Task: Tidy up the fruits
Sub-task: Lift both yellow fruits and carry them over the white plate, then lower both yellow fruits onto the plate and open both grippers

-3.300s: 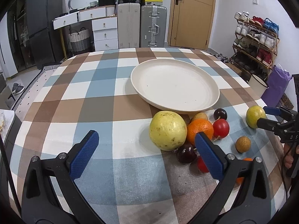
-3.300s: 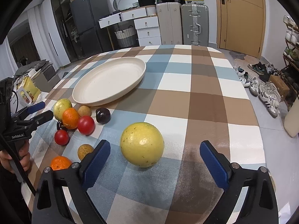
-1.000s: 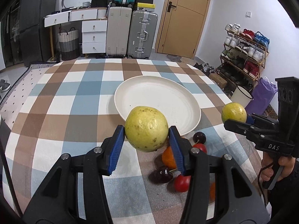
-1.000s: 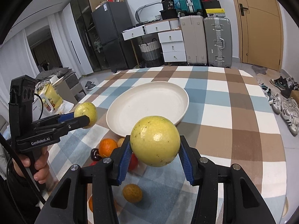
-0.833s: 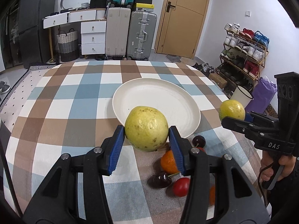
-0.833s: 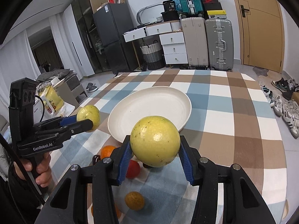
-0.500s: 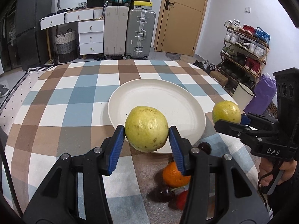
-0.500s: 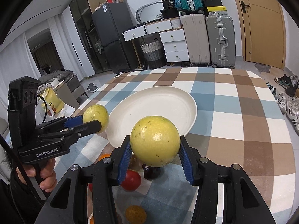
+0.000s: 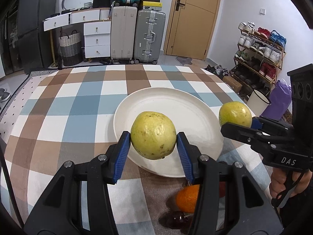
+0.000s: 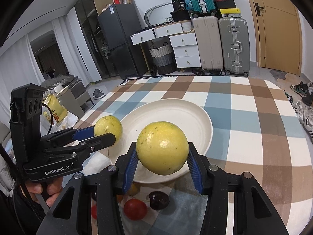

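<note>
Left gripper [image 9: 153,144] tilted downward, blue pads clamped on a yellow-green fruit [image 9: 153,135], right gripper [image 10: 162,157] likewise clamped on a yellow fruit [image 10: 162,150], both raised side by side

Black plastic grippers [image 9: 153,147]; ribbed blue pads [image 9: 121,153]; silver screws; white "GenRobot.AI" lettering

Right gripper [image 10: 162,156] in the foreground, blue pads [image 10: 130,167] clamped on either side of a round yellow fruit [image 10: 162,147], held in the air over the near rim of the white plate [image 10: 197,121]. Left gripper [image 10: 106,134] comes in from the left, held by a hand [image 10: 49,191], gripping a second yellow fruit [image 10: 108,126] at the plate's left edge. Checked tablecloth [image 10: 254,121] beneath. Below the grippers, on the cloth: a red fruit [image 10: 135,209] and a dark fruit [image 10: 158,199], close together.
</note>
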Demonstrator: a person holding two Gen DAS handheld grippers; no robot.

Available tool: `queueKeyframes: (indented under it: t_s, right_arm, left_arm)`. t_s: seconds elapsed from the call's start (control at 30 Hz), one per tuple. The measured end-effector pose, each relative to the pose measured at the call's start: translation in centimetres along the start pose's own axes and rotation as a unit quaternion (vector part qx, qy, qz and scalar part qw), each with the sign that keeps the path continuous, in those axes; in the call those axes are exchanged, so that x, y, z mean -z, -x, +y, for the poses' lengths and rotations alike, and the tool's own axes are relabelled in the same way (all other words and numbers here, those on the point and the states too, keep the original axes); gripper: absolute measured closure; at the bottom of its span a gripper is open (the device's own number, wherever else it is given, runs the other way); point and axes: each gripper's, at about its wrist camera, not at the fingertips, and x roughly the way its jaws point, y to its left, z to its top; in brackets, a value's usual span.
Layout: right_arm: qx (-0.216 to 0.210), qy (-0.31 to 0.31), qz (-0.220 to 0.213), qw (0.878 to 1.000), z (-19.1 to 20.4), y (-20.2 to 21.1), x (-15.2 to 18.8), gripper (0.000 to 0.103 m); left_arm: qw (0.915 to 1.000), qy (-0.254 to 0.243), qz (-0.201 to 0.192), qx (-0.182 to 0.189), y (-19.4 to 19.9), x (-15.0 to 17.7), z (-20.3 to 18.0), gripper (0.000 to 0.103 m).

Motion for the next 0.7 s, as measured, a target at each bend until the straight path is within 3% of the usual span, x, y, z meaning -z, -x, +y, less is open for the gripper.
queueKeyframes:
  t_s: [0.3,0.7]
  right_arm:
    - [-0.003,-0.002,-0.012,1.0,-0.6,-1.4,-0.5,0.054]
    - [-0.007,-0.008,-0.001,1.0,-0.8,-3.1,-0.6,0.054]
  left_arm:
    - [0.9998,-0.009,-0.016,-0.007,-1.5,-0.6,-0.1,0.057]
    - [0.9998,-0.004,0.0,-0.019,-3.8,0.0,0.2,0.057]
